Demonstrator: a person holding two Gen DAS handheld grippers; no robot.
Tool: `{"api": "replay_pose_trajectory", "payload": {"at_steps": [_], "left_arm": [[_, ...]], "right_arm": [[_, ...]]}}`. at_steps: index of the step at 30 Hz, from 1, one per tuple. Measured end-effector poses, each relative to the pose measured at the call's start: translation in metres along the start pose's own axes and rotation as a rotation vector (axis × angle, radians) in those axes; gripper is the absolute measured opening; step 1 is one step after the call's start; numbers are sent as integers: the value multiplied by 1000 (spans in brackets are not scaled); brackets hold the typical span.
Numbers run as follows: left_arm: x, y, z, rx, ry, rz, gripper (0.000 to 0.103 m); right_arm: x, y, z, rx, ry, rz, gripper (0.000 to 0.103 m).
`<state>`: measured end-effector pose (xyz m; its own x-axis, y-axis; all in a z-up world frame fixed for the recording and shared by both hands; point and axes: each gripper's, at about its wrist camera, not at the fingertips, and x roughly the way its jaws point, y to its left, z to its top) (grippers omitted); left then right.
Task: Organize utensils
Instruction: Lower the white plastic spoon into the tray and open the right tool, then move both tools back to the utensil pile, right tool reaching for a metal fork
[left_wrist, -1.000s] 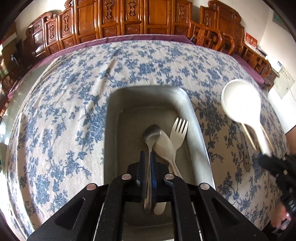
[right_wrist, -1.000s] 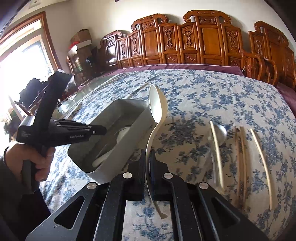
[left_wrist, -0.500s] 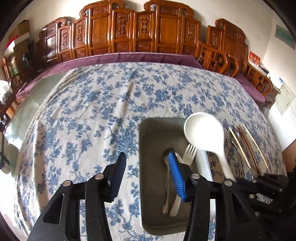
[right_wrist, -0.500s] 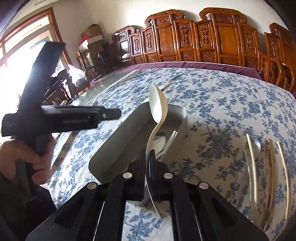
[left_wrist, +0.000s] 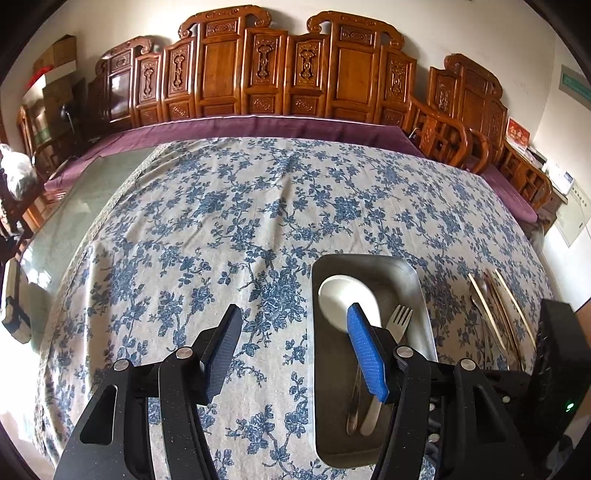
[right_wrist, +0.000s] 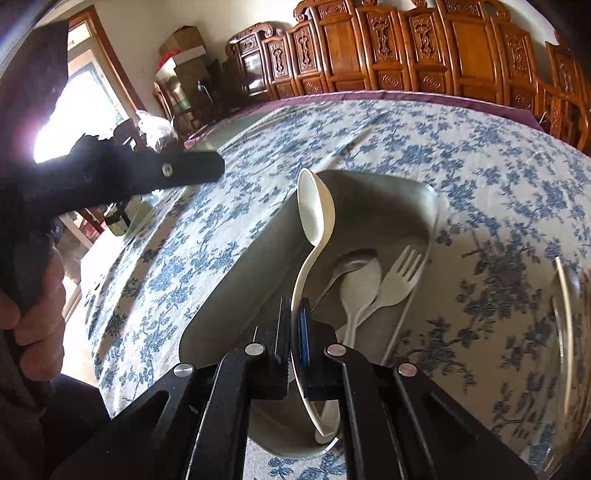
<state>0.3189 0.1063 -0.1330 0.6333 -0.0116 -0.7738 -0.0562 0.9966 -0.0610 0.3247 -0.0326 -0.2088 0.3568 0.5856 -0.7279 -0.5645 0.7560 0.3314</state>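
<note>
A metal tray sits on the blue-flowered tablecloth. In it lie a metal spoon, a small white spoon and a white fork. My right gripper is shut on the handle of a large white spoon, whose bowl hangs over the tray's far end. My left gripper hovers above the cloth by the tray's left wall, its jaws opening with nothing between them. One of its fingers shows in the right wrist view, held by a person's hand.
Several pale chopsticks and another metal spoon lie on the cloth right of the tray. Carved wooden chairs line the far side. Bare glass tabletop shows left of the cloth.
My left gripper let go of the metal spoon in the tray, opened, and rose to the left. My right gripper carried the large white spoon leftward to above the tray.
</note>
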Motion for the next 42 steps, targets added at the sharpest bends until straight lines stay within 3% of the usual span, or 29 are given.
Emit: {"api": "replay_pose_trajectory", "payload": {"at_steps": [9, 13, 22, 30, 34, 42], "left_arm": [[0, -1, -1, 4, 0, 3, 57], [0, -3, -1, 5, 0, -1, 57], [-1, -15, -2, 21, 0, -18, 57], [-2, -39, -2, 55, -2, -59, 57], [-3, -58, -4, 82, -3, -84, 73], [-2, -103, -13, 137, -7, -131, 83]], "right_arm": [[-4, 0, -5, 1, -6, 24, 13], [-14, -3, -3, 10, -32, 32, 22], [-56, -15, -2, 3, -96, 12, 22], [-117, -54, -15, -13, -158, -132, 22], [-140, -77, -24, -23, -163, -213, 22], [-166, -134, -44, 4, -141, -365, 22]]}}
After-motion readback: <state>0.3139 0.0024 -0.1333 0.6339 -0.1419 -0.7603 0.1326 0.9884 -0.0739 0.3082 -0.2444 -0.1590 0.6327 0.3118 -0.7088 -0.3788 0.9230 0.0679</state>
